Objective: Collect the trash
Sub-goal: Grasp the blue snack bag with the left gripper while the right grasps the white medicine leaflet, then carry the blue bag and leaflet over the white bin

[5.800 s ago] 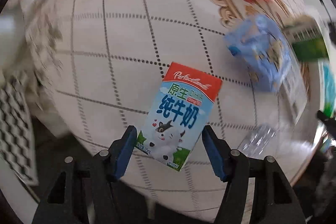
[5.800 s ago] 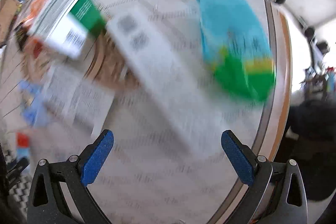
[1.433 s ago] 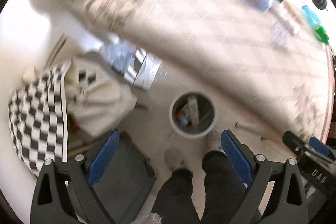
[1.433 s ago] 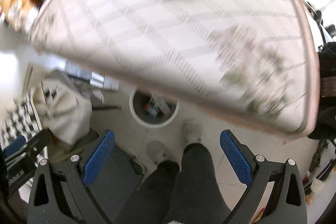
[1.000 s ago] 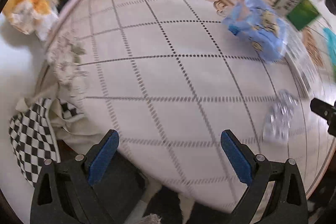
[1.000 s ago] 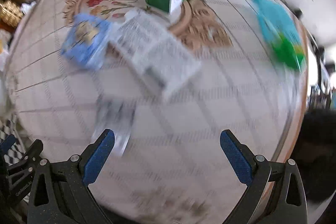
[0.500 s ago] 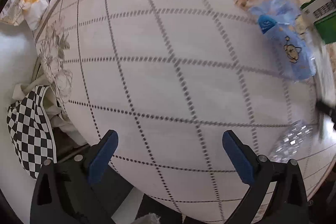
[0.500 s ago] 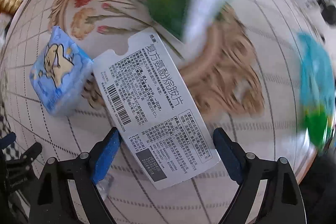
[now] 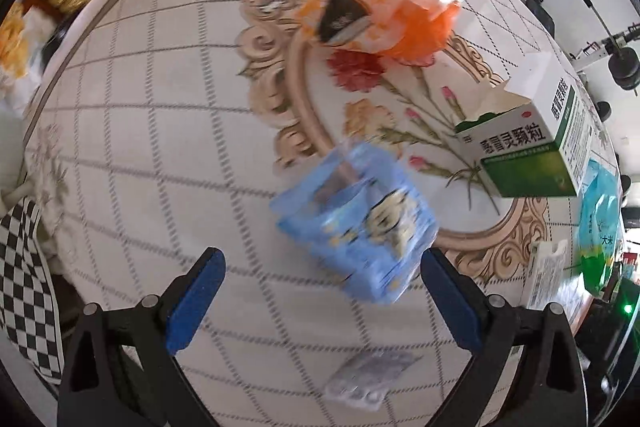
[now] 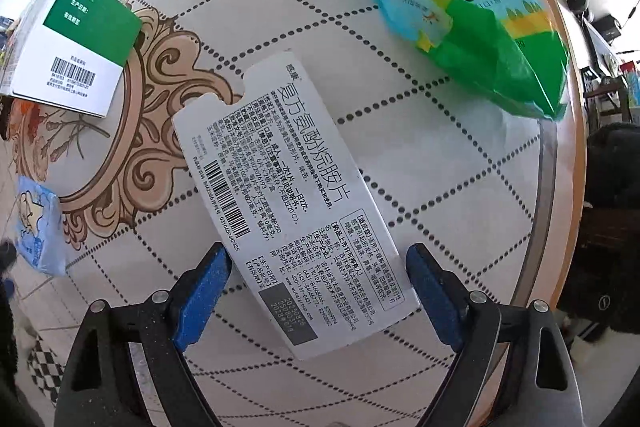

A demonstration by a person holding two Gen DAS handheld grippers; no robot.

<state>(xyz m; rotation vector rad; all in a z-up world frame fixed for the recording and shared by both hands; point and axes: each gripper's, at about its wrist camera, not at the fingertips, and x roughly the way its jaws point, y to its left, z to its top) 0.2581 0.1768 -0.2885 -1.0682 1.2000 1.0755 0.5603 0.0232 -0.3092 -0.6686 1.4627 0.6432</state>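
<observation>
My left gripper (image 9: 320, 267) points down over the table, its jaws closing. A blurred blue tissue pack (image 9: 356, 223) lies just ahead of and between the blue pads, which do not press it. My right gripper (image 10: 318, 259) also points down. A flat white medicine card (image 10: 288, 195) with black print and a barcode lies on the cloth, its near end between the right pads, a sliver of cloth showing at each side. A clear blister pack (image 9: 368, 379) sits near the left fingers.
A green and white medicine box (image 9: 532, 147) stands right of the tissue pack. An orange plastic bag (image 9: 400, 15) with a black wrapper (image 9: 344, 3) lies farther back. A teal and green rice bag (image 10: 460, 11) sits by the table's wooden rim (image 10: 560, 187). Checkered cloth (image 9: 24, 287) hangs at left.
The left view has slid across the cloth from bare squares to over the blue pack. The right gripper has rolled and sunk, so the white card now lies between its narrower jaws.
</observation>
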